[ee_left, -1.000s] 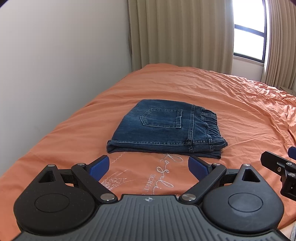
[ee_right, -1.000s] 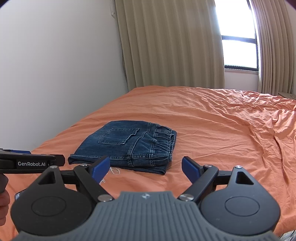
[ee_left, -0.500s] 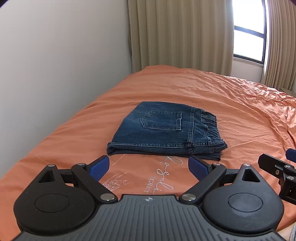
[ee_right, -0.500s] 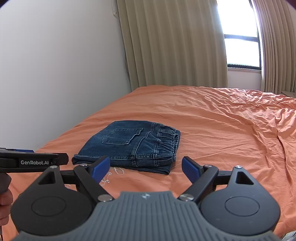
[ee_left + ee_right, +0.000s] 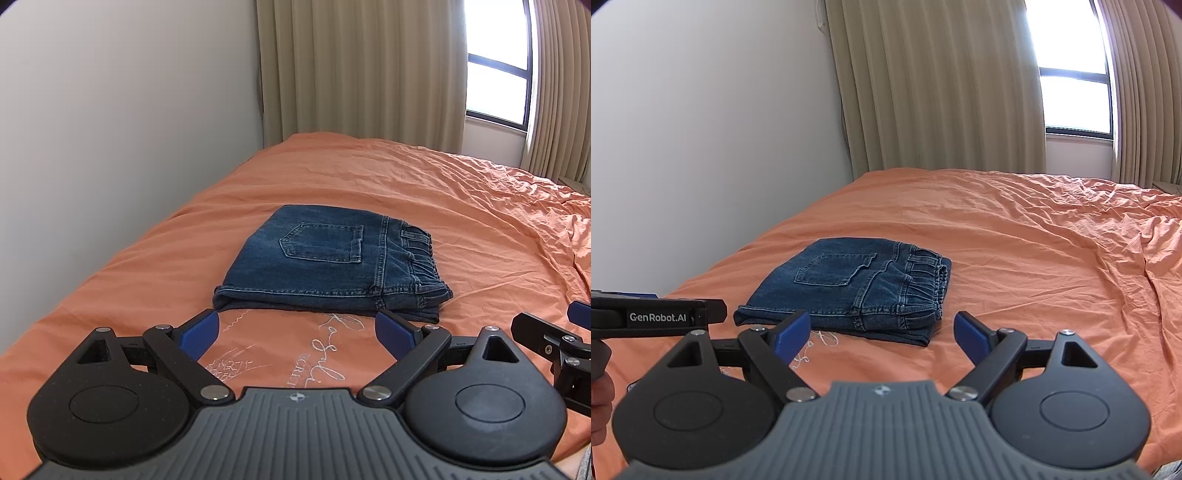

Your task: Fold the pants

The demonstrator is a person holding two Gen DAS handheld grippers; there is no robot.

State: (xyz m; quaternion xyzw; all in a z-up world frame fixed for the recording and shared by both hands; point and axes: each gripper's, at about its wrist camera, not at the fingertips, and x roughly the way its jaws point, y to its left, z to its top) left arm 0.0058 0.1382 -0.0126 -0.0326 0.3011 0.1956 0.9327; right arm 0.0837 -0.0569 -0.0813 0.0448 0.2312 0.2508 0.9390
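Your left claw (image 5: 295, 330) and right claw (image 5: 882, 334), both wide open and empty, hover just short of the folded jeans (image 5: 332, 266), left nearer, on the bed (image 5: 443, 192).

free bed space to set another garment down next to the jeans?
Widest bare patch: the bed right of the jeans, wrinkled, running to the curtains. A narrow strip lies between jeans and wall. The near edge is crowded: both open grippers, left and right, sit there.

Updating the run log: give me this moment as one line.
jeans: folded compact, on orange bed | left gripper: open, empty | right gripper: open, empty | neither touches jeans
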